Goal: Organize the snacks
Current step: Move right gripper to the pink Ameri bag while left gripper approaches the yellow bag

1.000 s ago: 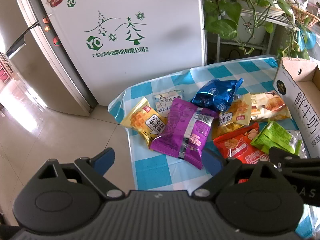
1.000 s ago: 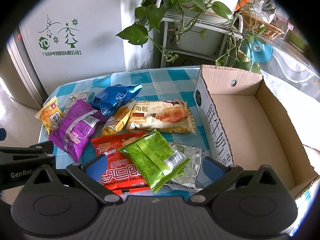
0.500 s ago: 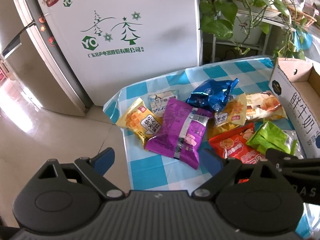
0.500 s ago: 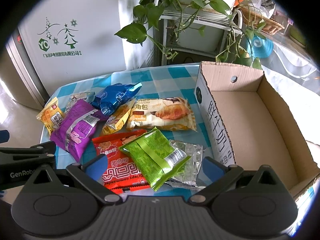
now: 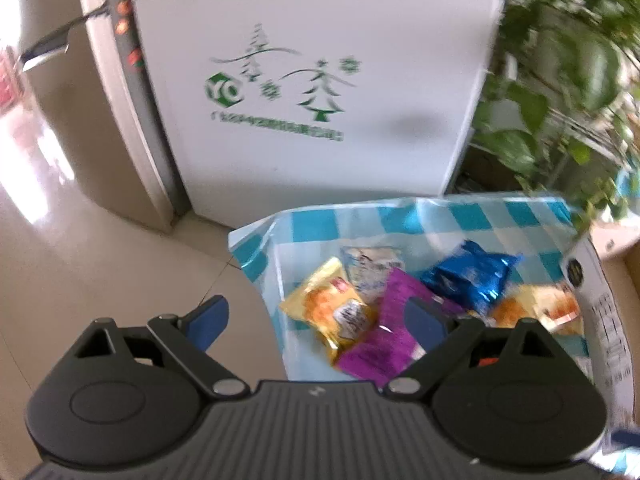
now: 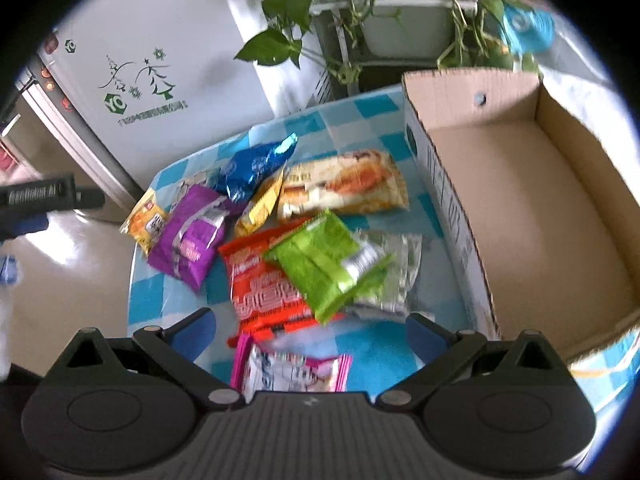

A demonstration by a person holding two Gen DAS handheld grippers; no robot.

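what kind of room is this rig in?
Likely a home kitchen or dining corner: a white fridge behind a table with a blue checked cloth, potted trailing plants on a rack, tiled floor.

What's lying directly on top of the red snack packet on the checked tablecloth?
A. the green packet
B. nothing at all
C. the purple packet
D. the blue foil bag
A: in the right wrist view the green packet overlaps the right side of the red packet, while the blue foil bag and the purple packet lie apart from it, farther left.
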